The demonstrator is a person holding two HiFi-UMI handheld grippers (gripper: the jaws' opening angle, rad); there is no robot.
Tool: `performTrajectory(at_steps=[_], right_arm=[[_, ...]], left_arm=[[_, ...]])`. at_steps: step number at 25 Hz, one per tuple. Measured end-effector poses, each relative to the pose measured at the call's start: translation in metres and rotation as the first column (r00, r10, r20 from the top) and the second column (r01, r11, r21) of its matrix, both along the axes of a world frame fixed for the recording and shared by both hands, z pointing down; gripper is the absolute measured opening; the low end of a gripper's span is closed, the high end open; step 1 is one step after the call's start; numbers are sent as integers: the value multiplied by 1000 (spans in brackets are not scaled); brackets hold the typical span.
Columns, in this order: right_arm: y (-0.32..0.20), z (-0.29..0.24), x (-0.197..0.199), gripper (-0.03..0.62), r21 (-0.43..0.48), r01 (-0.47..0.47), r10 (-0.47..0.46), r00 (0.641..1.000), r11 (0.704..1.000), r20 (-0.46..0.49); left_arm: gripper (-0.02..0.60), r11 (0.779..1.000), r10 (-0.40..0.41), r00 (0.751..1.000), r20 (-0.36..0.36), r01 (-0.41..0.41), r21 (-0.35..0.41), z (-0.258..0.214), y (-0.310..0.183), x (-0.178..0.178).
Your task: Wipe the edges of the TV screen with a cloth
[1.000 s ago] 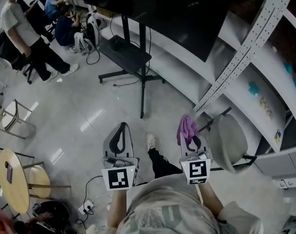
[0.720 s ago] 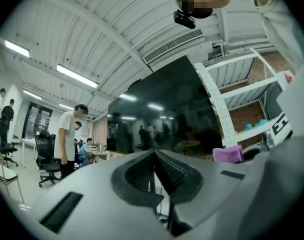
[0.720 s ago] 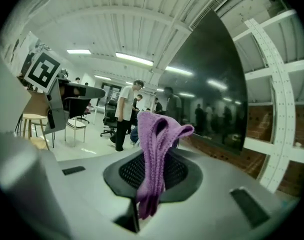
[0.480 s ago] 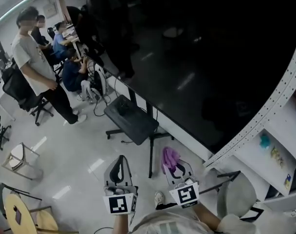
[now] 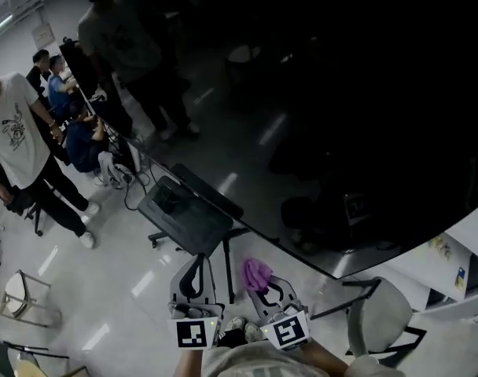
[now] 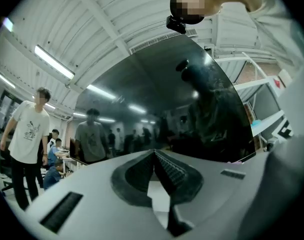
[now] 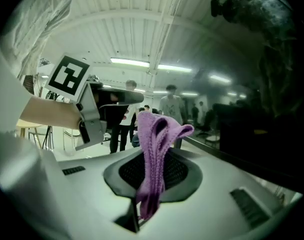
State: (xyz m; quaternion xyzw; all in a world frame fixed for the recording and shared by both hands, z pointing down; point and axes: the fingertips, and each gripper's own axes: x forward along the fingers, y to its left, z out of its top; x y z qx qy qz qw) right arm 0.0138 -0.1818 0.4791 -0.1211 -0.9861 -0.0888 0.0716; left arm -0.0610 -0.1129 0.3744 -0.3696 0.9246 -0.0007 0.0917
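Observation:
A large dark TV screen (image 5: 318, 108) on a wheeled stand fills the upper right of the head view and reflects people and ceiling lights; its lower edge (image 5: 247, 228) runs diagonally just above the grippers. My right gripper (image 5: 259, 283) is shut on a purple knitted cloth (image 5: 256, 273), which sticks up between its jaws (image 7: 154, 154) close below the screen's edge. My left gripper (image 5: 193, 277) is beside it on the left, shut and holding nothing; its jaws meet in the left gripper view (image 6: 154, 166), facing the screen (image 6: 157, 114).
The TV stand's black shelf (image 5: 184, 214) and post (image 5: 227, 269) lie just ahead of the grippers. A grey chair (image 5: 376, 320) stands at the right. A person in a white T-shirt (image 5: 15, 144) stands at the left, others sit behind. White shelving (image 5: 459, 265) is at the far right.
The view has tilted up and closer to the TV, so the screen now fills most of the frame. Both grippers have come nearer its lower edge, the cloth still held.

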Motion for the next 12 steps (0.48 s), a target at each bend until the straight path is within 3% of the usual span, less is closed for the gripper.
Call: performTrajectory(at_steps=[8, 12], right_arm=[[-25, -15, -6, 51, -1, -144, 144, 990, 990, 11], [-36, -15, -5, 51, 13, -251, 250, 968, 968, 20]], left_arm=[[16, 990, 144, 990, -3, -144, 10, -2, -37, -17], [15, 965, 263, 965, -6, -263, 1, 0, -57, -16]])
